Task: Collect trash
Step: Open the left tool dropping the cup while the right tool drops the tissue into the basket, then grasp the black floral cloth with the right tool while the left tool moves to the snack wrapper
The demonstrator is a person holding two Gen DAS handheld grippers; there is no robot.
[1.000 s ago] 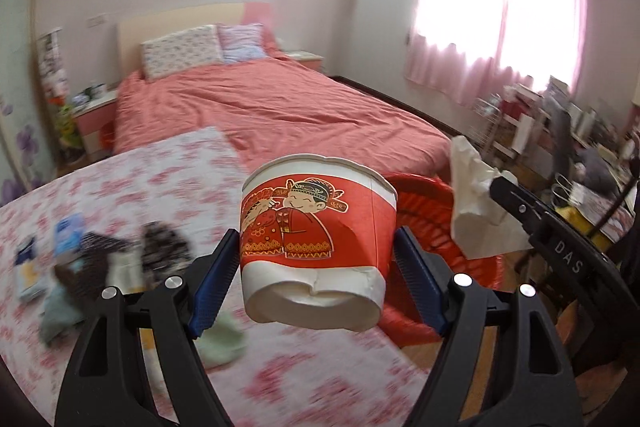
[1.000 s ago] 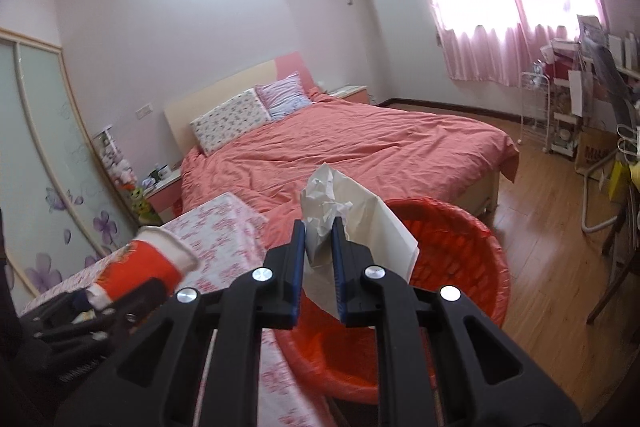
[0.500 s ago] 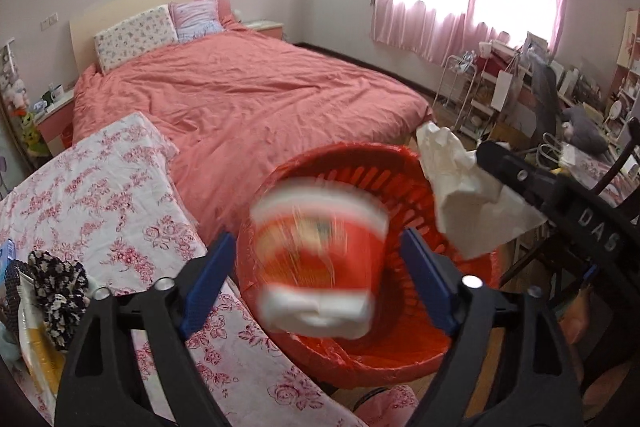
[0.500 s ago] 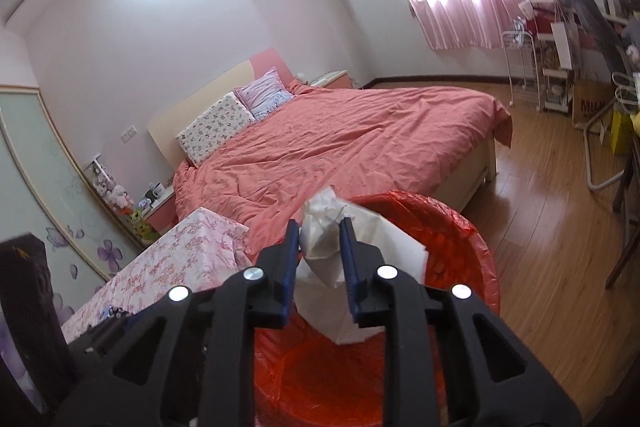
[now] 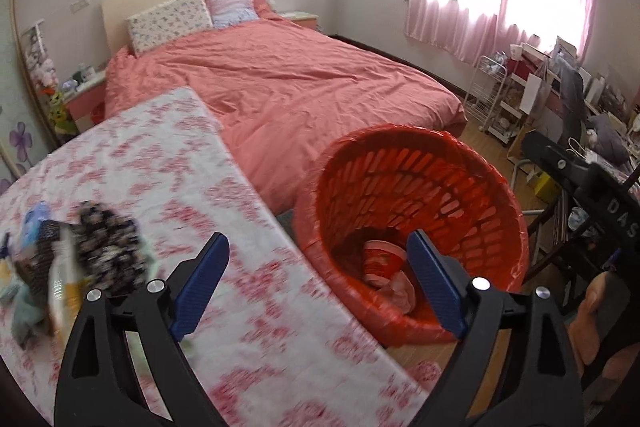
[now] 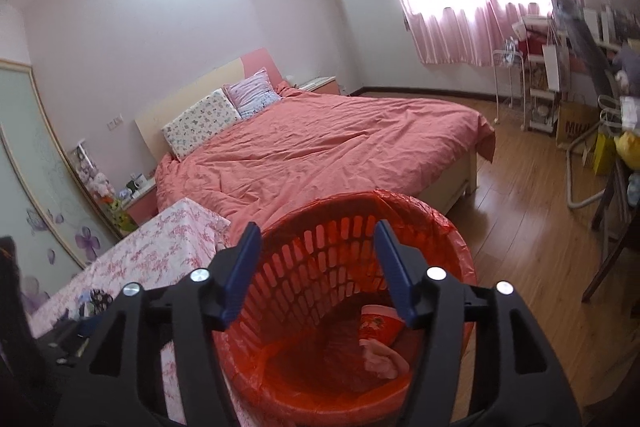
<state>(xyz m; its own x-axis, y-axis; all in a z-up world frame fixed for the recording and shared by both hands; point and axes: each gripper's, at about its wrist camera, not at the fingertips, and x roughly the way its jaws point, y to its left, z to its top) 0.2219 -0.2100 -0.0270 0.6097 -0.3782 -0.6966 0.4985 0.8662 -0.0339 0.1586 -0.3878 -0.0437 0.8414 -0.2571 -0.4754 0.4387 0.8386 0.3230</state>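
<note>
Red slatted laundry basket, lined with red plastic, stands on the floor beside the floral tabletop; a red paper cup and crumpled tissue lie inside. The left gripper is spread, empty. From the right wrist, the right gripper hangs spread and empty over the basket, cup and tissue below.

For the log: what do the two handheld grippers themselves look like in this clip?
Both the left gripper and the right gripper have matte black angular plastic frames with cutouts, silver round screw heads, and blue ribbed fingers. The right one's black body, seen from the left camera, bears white "DAS" lettering. No cables or sleeves show.
</note>
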